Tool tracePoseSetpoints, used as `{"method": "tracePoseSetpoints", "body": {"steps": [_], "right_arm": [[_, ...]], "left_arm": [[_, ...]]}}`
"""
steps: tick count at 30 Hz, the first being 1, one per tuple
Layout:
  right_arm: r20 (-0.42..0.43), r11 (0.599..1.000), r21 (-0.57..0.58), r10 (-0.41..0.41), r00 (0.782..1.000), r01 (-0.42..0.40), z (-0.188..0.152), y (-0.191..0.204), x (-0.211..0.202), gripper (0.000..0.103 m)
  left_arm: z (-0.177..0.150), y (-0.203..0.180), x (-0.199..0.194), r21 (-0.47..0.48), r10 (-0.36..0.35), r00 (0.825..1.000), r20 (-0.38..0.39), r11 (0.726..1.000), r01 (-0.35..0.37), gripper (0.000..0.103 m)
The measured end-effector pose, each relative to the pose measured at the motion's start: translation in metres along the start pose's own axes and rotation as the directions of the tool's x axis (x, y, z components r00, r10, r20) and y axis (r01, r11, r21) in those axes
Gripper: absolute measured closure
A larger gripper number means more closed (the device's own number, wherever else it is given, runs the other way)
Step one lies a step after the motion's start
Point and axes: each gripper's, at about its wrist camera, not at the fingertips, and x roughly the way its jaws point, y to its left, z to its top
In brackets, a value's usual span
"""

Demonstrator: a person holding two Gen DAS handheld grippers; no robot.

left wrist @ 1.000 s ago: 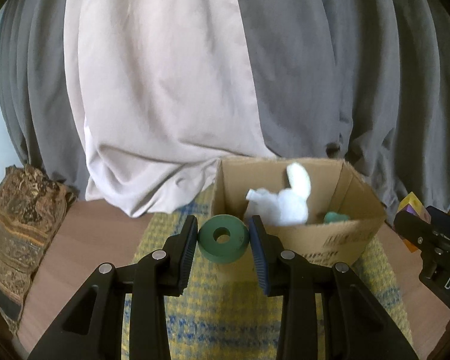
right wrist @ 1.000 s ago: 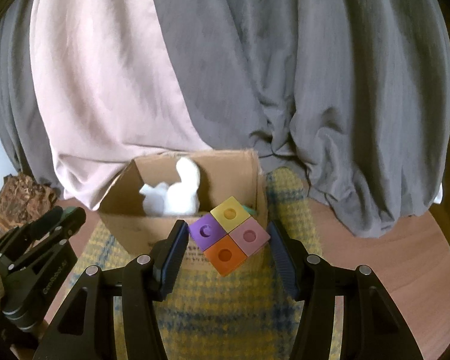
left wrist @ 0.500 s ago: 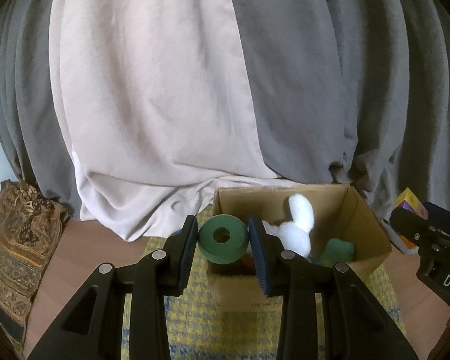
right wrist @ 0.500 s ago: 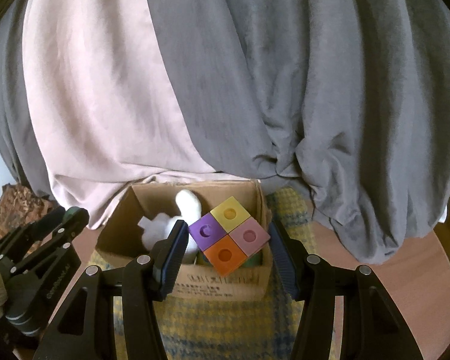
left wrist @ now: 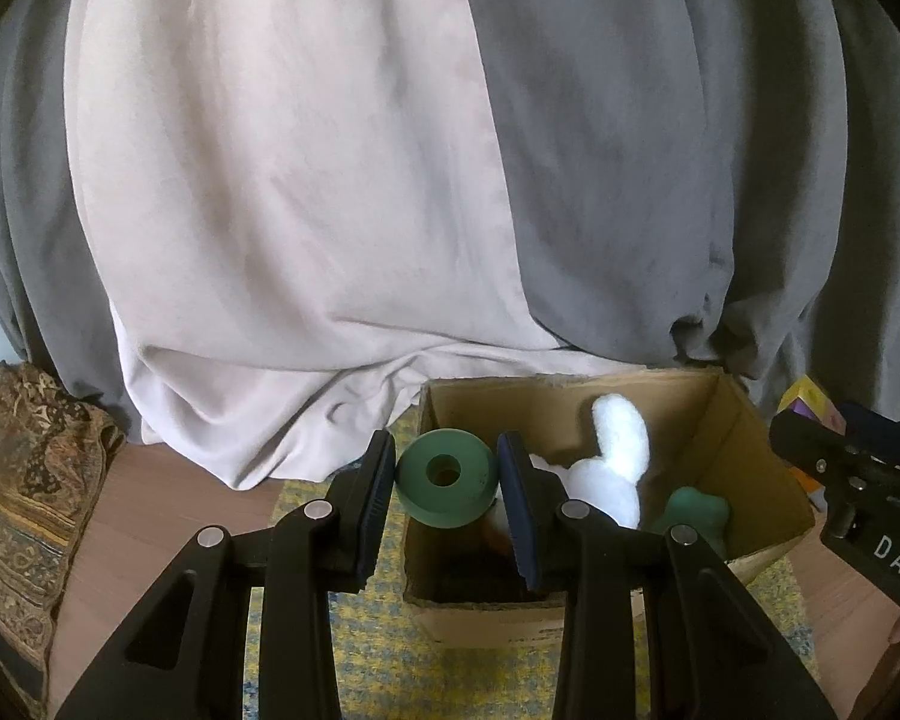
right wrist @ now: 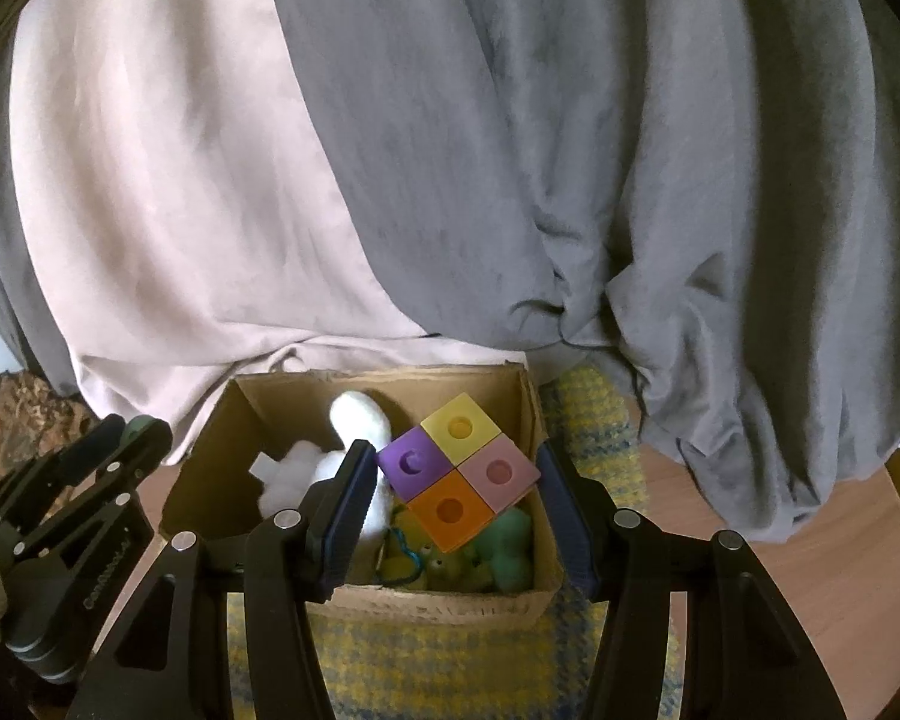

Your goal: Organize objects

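My left gripper is shut on a dark green ring and holds it over the left end of an open cardboard box. My right gripper is shut on a four-colour block cube (yellow, purple, pink, orange), held above the right half of the same box. Inside the box lie a white plush toy, also in the right wrist view, a teal soft toy, and small yellow-green toys.
The box stands on a yellow and blue woven mat on a wooden table. Grey and cream drapes hang right behind the box. A patterned brown cushion lies at the left edge.
Both grippers have moved forward and higher, so each now looks down into the box. The ring and the cube stay gripped and have come over the box opening.
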Motion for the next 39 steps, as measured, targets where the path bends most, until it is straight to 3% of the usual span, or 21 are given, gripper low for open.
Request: {"method": "tracePoseSetpoints", "body": {"steps": [12, 15, 16, 17, 18, 21, 26, 33, 39], "right_arm": [[-0.022, 1.0, -0.002, -0.002, 1.0, 0.002, 0.004, -0.003, 0.017, 0.046], [-0.015, 1.0, 0.013, -0.003, 1.0, 0.003, 0.003, -0.006, 0.017, 0.028], [-0.009, 1.0, 0.019, -0.004, 1.0, 0.004, 0.003, -0.007, 0.017, 0.02], [-0.006, 1.0, 0.024, -0.004, 1.0, 0.004, 0.003, -0.009, 0.016, 0.017], [-0.007, 1.0, 0.028, -0.005, 1.0, 0.005, 0.003, -0.01, 0.016, 0.017], [-0.009, 0.999, 0.044, -0.006, 1.0, 0.006, 0.002, -0.014, 0.014, 0.017], [-0.006, 0.999, 0.048, 0.001, 1.0, -0.001, -0.004, -0.017, 0.006, 0.017], [0.009, 0.999, 0.04, 0.007, 1.0, -0.007, -0.013, -0.015, -0.007, 0.013], [0.024, 1.0, 0.016, -0.019, 1.0, 0.019, -0.026, -0.009, -0.018, 0.012]], "left_arm": [[-0.001, -0.002, 0.016, 0.003, -0.01, 0.999, -0.036, 1.0, 0.01, 0.067], [-0.001, -0.002, 0.017, 0.006, -0.013, 0.999, -0.044, 1.0, 0.014, 0.066], [-0.001, -0.003, 0.017, 0.015, -0.007, 0.999, -0.043, 1.0, 0.007, 0.065], [-0.001, -0.004, 0.017, 0.019, -0.005, 0.999, -0.041, 1.0, 0.006, 0.055], [-0.002, -0.004, 0.016, 0.018, -0.002, 0.999, -0.037, 1.0, 0.003, 0.044], [-0.002, -0.005, 0.011, 0.022, 0.026, 1.0, -0.015, 0.999, -0.025, 0.028], [-0.003, -0.008, 0.001, 0.032, 0.038, 0.999, 0.001, 0.999, -0.038, 0.023], [-0.013, -0.005, -0.014, 0.019, 0.066, 0.998, 0.013, 0.998, -0.066, 0.007], [-0.026, -0.002, -0.022, 0.013, 0.079, 0.997, -0.001, 0.997, -0.079, 0.006]]}}
